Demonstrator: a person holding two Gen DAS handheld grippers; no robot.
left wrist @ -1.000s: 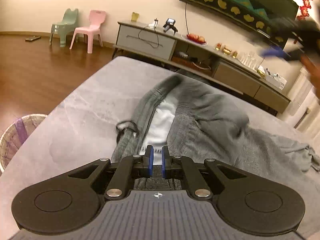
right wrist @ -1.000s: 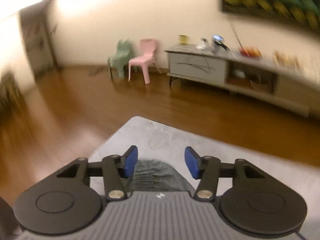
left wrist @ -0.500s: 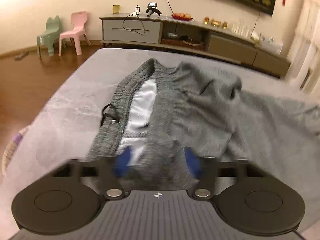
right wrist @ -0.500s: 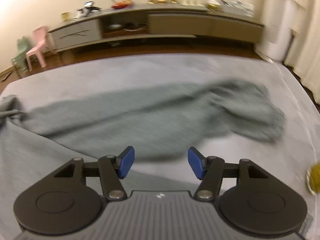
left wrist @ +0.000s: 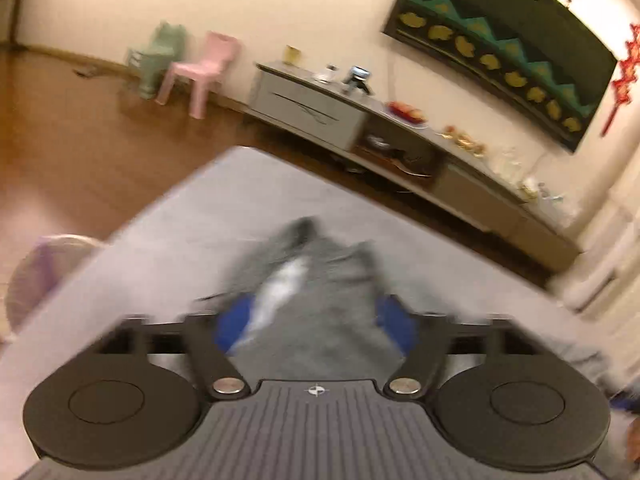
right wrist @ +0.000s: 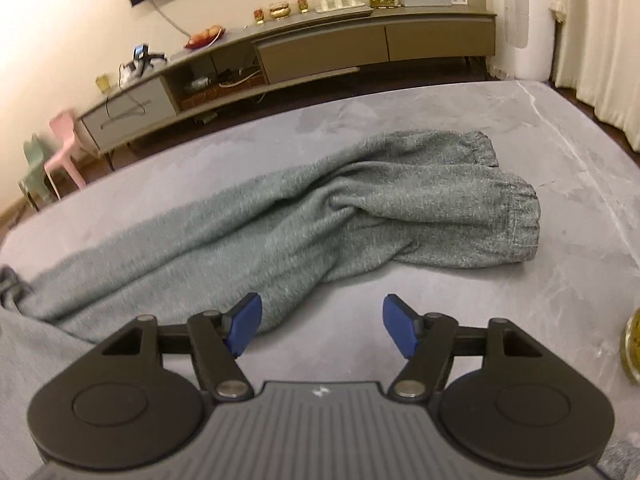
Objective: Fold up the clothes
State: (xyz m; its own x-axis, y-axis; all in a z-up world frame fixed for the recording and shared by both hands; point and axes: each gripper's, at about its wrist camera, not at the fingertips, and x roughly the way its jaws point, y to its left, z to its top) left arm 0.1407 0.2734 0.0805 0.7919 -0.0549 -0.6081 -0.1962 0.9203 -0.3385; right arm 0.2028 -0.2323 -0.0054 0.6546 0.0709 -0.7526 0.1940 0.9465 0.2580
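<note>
While both grippers stand with jaws spread and empty, the grey sweatpants [right wrist: 304, 216] lie across the grey table [right wrist: 560, 264] at frame centre, cuffs toward the right. Left gripper [left wrist: 314, 322]: blurred, waistband just ahead, lower centre. Right gripper [right wrist: 322, 330]: beside a trouser leg.

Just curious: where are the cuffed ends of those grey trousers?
In the right wrist view, the cuffs lie right of centre on the grey table, beyond the open right gripper.
</note>
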